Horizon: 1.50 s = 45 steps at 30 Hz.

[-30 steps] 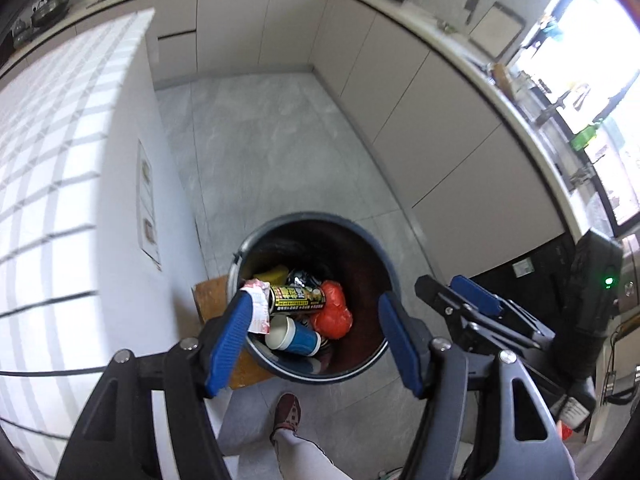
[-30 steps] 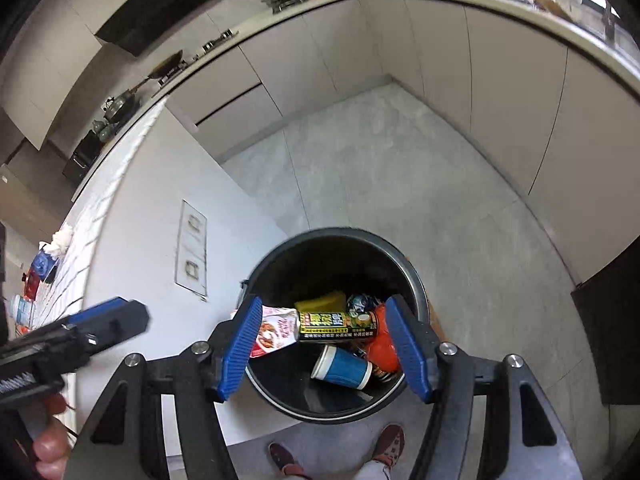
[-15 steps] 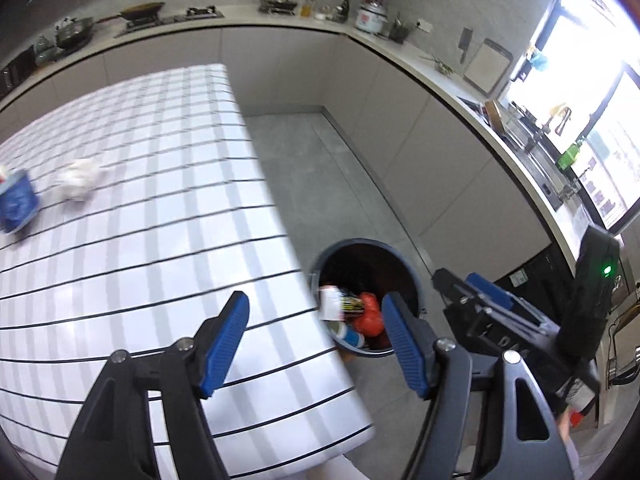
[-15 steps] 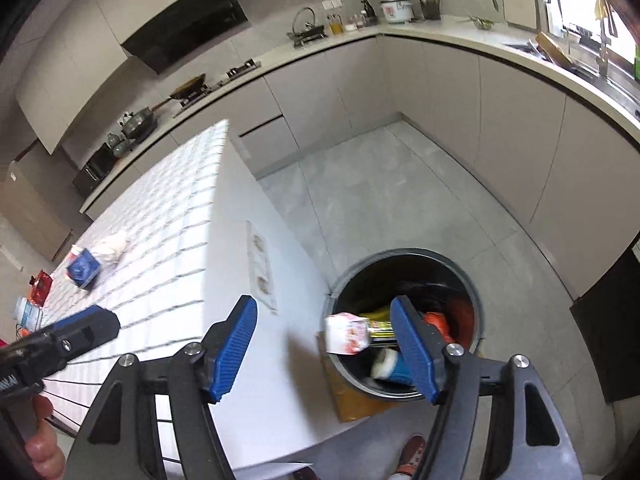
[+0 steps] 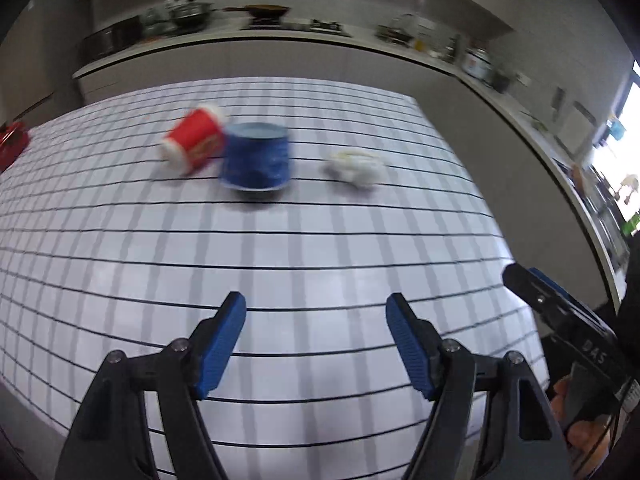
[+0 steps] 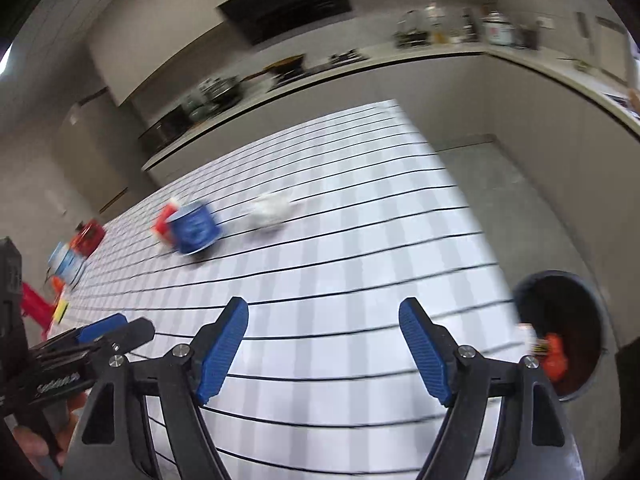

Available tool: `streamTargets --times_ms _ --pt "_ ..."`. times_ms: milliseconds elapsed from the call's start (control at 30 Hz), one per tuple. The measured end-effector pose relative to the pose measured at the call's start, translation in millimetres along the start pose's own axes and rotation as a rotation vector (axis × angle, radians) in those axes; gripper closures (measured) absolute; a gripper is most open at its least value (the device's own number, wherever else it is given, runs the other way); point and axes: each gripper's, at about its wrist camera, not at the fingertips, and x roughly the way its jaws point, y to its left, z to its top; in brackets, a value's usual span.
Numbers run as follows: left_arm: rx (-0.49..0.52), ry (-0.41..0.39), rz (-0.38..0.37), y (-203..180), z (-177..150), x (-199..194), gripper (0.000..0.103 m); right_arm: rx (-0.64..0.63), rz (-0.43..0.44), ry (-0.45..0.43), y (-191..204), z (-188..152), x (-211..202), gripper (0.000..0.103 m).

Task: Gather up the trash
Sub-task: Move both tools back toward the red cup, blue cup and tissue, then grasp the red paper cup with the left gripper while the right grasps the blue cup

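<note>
Left gripper [image 5: 316, 308]: blue-padded jaws apart and opening, nothing between them; it hangs over the near part of the white desk with a black grid pattern [image 5: 320, 264].
Right gripper [image 6: 324, 312]: blue-padded jaws apart and opening, nothing between them; it too is above the near desk.
Trash on the desk: a red paper cup lying on its side [image 5: 194, 140] touches a blue round tub standing upright [image 5: 258, 156] at upper centre of the left view; a crumpled white paper wad [image 5: 356, 164] lies apart to the right of them.
Far clutter: red and blue items [image 6: 76, 248] at the left edge of the right view; too blurred to identify.
Bin: a dark round trash bin [image 6: 560, 328] on the floor at lower right of the right view, with red and other waste inside.
Risk: the cup leans on the tub, so closing on one could knock the other; the cup, being on its side, may roll away.
Risk: both views are blurred from fast movement, so a hasty reach could overshoot and push the light paper wad across the desk.
Change: a second ago both grippers were right over the bin with the jaws narrower; now both face the desk, and the bin sits at the edge of the right view only.
</note>
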Motion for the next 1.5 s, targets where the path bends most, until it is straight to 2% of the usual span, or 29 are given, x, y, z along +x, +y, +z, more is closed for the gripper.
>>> streamTargets --times_ms 200,367,500,567,733,967,1233,1333,1500 --pt "-0.084 -0.020 0.097 71 17 7 0.029 -0.096 0.087 0.031 69 15 44 0.022" --pt "-0.107 -0.032 0.145 97 40 15 0.029 -0.132 0.164 0.044 107 32 84 0.021" --pt "-0.096 -0.041 0.161 110 57 21 0.029 -0.145 0.186 0.054 129 46 108 0.020" --pt "-0.078 -0.043 0.159 116 66 26 0.029 -0.167 0.167 0.057 141 51 121 0.017" --pt "0.005 -0.031 0.117 127 95 46 0.029 -0.179 0.130 0.056 162 59 149 0.017" --pt "0.146 0.005 0.002 139 133 77 0.029 -0.142 0.034 0.074 175 67 185 0.017" --pt "0.217 0.044 -0.084 139 149 95 0.030 -0.141 -0.047 0.086 179 72 208 0.017" --pt "0.247 0.033 -0.095 135 154 97 0.029 -0.154 -0.061 0.092 178 73 212 0.017" --pt "0.322 0.074 -0.096 123 156 115 0.029 -0.168 -0.060 0.114 182 69 221 0.017"
